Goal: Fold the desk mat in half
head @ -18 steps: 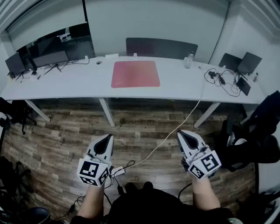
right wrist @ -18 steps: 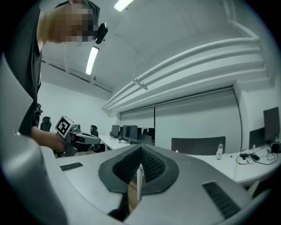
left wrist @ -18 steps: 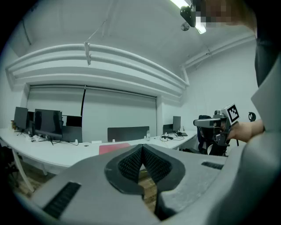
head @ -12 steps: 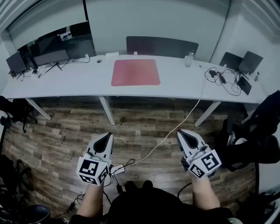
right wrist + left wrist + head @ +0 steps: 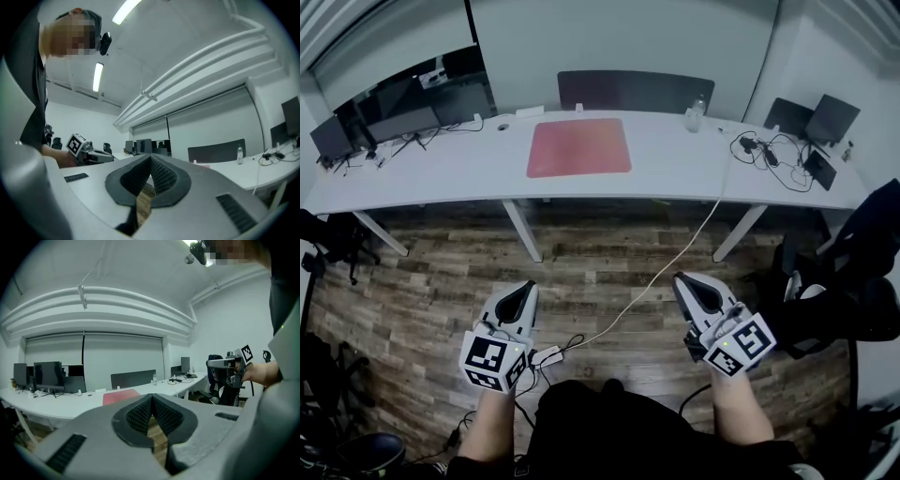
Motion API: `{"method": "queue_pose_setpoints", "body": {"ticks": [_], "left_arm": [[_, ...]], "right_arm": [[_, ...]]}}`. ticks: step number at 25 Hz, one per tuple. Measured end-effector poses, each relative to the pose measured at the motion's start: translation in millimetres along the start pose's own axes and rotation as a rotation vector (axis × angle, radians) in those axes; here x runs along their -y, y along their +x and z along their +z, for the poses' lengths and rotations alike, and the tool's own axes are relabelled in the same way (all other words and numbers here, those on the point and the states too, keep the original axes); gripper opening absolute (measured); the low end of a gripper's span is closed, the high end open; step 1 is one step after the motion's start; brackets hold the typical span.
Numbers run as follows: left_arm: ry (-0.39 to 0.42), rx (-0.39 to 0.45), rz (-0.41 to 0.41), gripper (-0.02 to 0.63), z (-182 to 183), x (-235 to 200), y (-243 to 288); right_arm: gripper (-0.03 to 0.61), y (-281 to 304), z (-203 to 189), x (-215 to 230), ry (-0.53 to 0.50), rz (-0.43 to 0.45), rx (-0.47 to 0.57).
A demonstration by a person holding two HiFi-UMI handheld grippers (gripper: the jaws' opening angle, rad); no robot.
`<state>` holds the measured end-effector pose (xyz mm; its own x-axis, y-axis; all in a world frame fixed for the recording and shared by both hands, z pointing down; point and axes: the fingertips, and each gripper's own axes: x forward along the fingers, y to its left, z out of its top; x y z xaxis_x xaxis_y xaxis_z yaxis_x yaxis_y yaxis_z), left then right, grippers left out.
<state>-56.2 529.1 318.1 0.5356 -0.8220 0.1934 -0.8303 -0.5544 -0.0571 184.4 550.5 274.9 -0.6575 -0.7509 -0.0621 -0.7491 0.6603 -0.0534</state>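
A red desk mat (image 5: pixel 578 147) lies flat and unfolded on the long white desk (image 5: pixel 469 173), seen far ahead in the head view; it shows as a thin red strip (image 5: pixel 120 395) in the left gripper view. My left gripper (image 5: pixel 523 289) hangs over the wood floor well short of the desk, shut with nothing in it. My right gripper (image 5: pixel 682 280) is level with it on the right, also shut and empty. In both gripper views the ridged pads (image 5: pixel 152 409) (image 5: pixel 151 174) meet at the tips.
Monitors (image 5: pixel 394 108) stand at the desk's left end, laptops and tangled cables (image 5: pixel 787 159) at its right. A water bottle (image 5: pixel 695 114) and a dark chair back (image 5: pixel 628 92) are behind the mat. A white cable (image 5: pixel 666 267) runs from the desk to a floor socket (image 5: pixel 546 357).
The view has drifted slightly, so the desk and mat sit a little higher and further left. Both grippers stay shut and low, nudged slightly up.
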Motion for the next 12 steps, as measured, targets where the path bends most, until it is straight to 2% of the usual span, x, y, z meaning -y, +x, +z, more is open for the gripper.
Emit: {"method": "queue_pose_setpoints", "body": {"ticks": [5,12], "left_arm": [[-0.008,0.010,0.019,0.003,3,11,-1],[-0.009,0.031,0.010,0.003,10,15,15]], "right_arm": [[0.001,-16,2,4,0.037,0.039,0.027],[0.002,-14,-5,26,0.008,-0.024,-0.016]]}}
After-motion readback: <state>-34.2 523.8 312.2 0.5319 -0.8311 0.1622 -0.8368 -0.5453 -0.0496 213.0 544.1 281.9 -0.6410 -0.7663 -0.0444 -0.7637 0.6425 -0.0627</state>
